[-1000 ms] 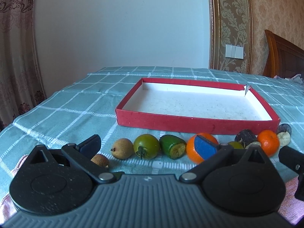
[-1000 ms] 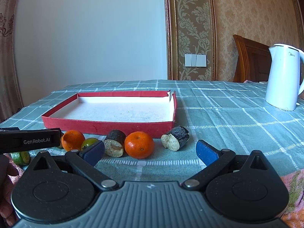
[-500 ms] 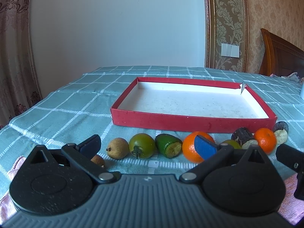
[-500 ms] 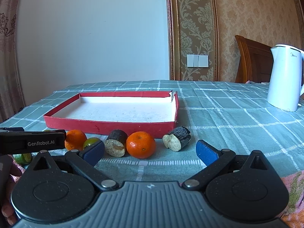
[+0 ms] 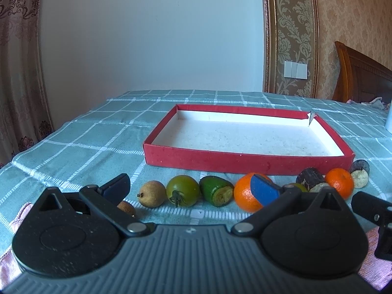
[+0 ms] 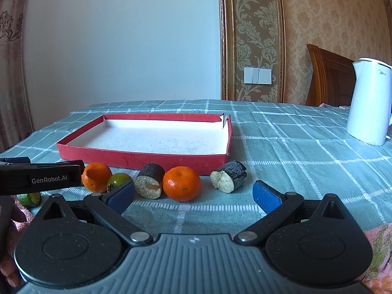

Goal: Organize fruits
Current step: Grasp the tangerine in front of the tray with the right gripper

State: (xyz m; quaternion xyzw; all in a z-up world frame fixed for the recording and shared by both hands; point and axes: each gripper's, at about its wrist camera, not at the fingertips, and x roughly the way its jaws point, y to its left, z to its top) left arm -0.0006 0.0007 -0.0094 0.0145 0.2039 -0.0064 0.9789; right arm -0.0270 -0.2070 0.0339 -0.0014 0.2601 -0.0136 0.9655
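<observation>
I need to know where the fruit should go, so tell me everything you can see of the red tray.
The red tray is a shallow rectangular box lid, cardboard by its look, red outside and white inside with dark specks. It lies flat on the checked tablecloth, nothing in it. Its far right corner is torn open. The fruits lie in a row before its near wall; whether any touches it is unclear.

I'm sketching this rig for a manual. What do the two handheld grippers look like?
Both match: a ribbed grey body with two round black speckled hubs, silver pivot pins and black linkage arms ending in blue-padded jaws. The left gripper shows white "GenRobot.AI" lettering on its side in the right wrist view. The right gripper looks identical.
</observation>
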